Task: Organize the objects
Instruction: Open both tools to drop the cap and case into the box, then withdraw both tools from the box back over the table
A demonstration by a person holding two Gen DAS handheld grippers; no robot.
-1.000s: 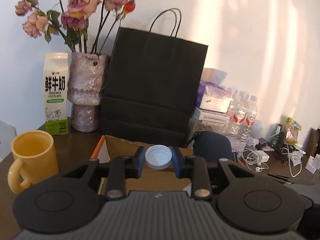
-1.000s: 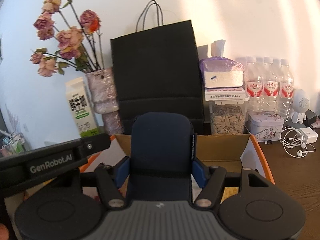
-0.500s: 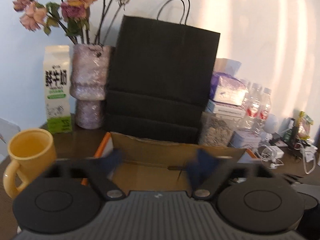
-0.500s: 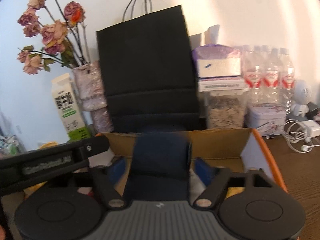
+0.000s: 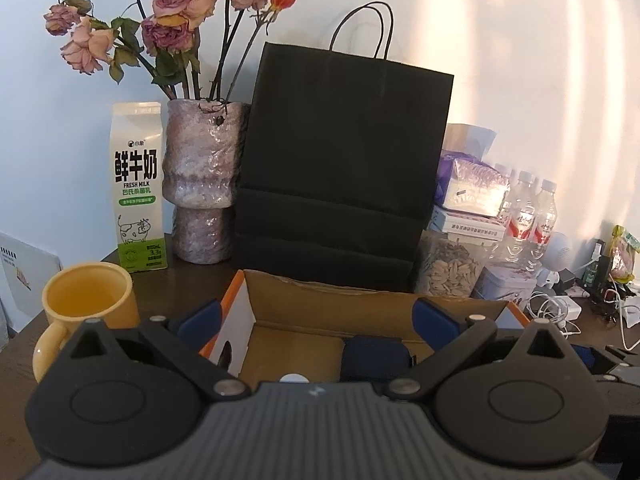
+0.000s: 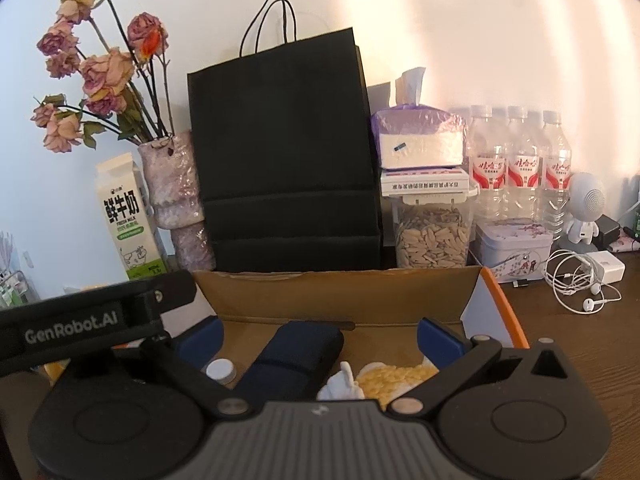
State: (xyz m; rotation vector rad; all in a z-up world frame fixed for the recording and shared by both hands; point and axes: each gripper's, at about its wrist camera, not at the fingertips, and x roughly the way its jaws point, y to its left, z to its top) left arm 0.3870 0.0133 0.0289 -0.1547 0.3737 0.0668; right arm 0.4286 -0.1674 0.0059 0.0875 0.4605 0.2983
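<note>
An open cardboard box (image 5: 328, 304) (image 6: 340, 296) with orange edges stands in front of both grippers. Inside it lie a dark navy pouch (image 6: 296, 356) (image 5: 376, 358), a small white cap (image 6: 219, 369) (image 5: 294, 378), a white crumpled piece (image 6: 340, 384) and a pack of yellow kernels (image 6: 396, 376). My left gripper (image 5: 316, 316) is open and empty over the box. My right gripper (image 6: 320, 330) is open and empty over the box, above the pouch.
A black paper bag (image 5: 340, 168) stands behind the box. A yellow mug (image 5: 86, 304), a milk carton (image 5: 138, 188) and a vase of dried roses (image 5: 200, 184) are at the left. A seed jar (image 6: 432, 236), tissues, water bottles (image 6: 520, 172), a tin and earphones (image 6: 580, 280) are at the right.
My left gripper opened and let go of the white cap, which now lies in the box. My right gripper opened and released the navy pouch into the box.
</note>
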